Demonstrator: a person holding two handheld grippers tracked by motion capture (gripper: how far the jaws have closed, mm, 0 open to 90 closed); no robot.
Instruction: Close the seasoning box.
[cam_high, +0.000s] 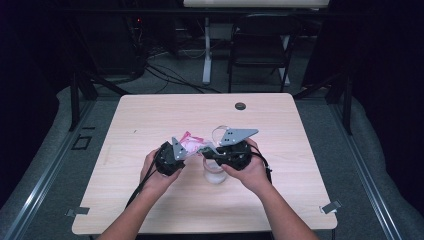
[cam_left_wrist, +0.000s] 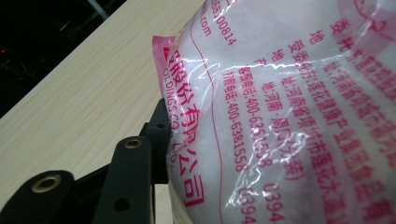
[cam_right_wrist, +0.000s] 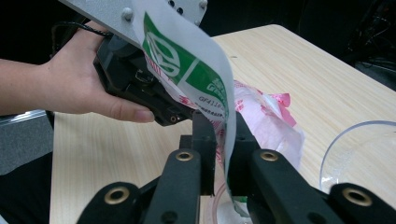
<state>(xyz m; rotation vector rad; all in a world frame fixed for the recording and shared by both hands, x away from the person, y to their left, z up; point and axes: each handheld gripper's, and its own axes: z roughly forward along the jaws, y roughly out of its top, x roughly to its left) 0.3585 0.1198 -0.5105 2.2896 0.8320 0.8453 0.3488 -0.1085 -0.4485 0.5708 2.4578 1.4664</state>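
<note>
Crowded middle, open edges

The pink-printed plastic bag (cam_high: 192, 144) and clear glass bowl (cam_high: 215, 172) sit between and beneath the left claw (cam_high: 184, 152) and right claw (cam_high: 207, 151); the pale wooden tabletop (cam_high: 150, 115) lies bare toward its far and side edges.

One plastic bag (cam_high: 192, 145) printed in pink and green, filled with white grains. One clear glass bowl (cam_high: 215, 175). Two handheld grippers: left gripper (cam_high: 186, 150) and right gripper (cam_high: 206, 152). Two hands. One counter (cam_high: 150, 115). One folding chair (cam_high: 260, 47) behind the counter.
</note>
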